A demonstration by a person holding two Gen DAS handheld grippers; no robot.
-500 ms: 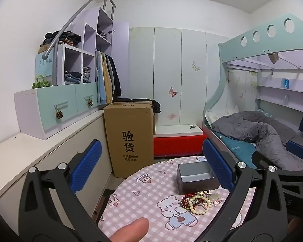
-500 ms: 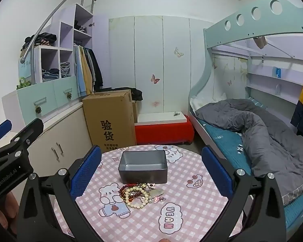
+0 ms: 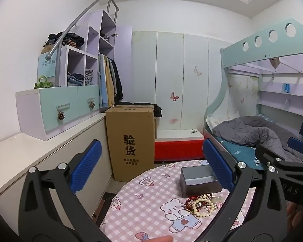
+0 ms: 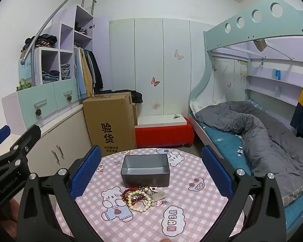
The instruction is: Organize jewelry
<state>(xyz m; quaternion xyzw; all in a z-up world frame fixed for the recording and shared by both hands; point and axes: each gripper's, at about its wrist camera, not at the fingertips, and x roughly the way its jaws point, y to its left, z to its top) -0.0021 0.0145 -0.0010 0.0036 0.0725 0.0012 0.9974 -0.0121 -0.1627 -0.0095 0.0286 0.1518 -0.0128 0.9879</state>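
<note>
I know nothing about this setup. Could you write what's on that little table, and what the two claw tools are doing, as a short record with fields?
table: round table with a pink checked cartoon cloth
box: grey open-topped box, looks empty, at the middle of the table
jewelry: tangled jewelry pile of cream and red bead strings lying just in front of the box, none inside it
left gripper: open, holding nothing
right gripper: open, holding nothing, facing the box and pile
progress: sorting not yet begun

Cardboard box (image 4: 111, 121), beyond left claw (image 3: 151, 169): big "验货", smaller print under it unreadable. Tablecloth (image 4: 192, 211) on counter, btwn right claw (image 4: 151, 170) fingers: cloud patch reads "YEAH".
</note>
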